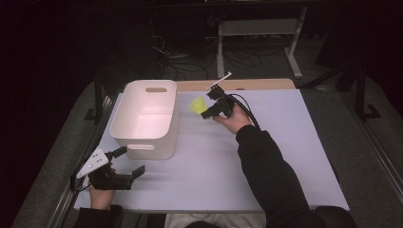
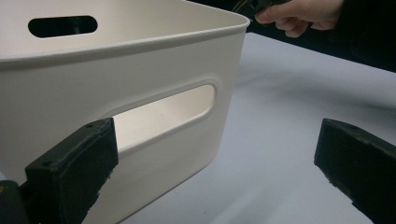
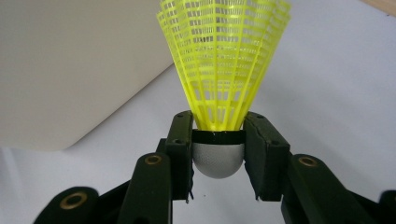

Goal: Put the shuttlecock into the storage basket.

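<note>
The right gripper (image 3: 218, 140) clamps the yellow mesh-skirted plastic shuttlecock (image 3: 224, 60) by its base beside the white plastic bin (image 1: 147, 116) — next, lift it over the rim and release — while the left gripper (image 1: 130, 161) waits, its 2 jaws wide.

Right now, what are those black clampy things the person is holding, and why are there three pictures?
A person sits at a table and holds a grabbing tool in each hand. One picture comes from a camera up high. The other two come from small cameras riding on each tool, looking along its black jaws. The left tool is open and holds nothing; it sits close to a white bin with handle slots. The right tool is shut on a yellow shuttlecock, pinching its rounded grey base with the yellow skirt pointing away. From above, that shuttlecock is in the air beside the bin.
</note>
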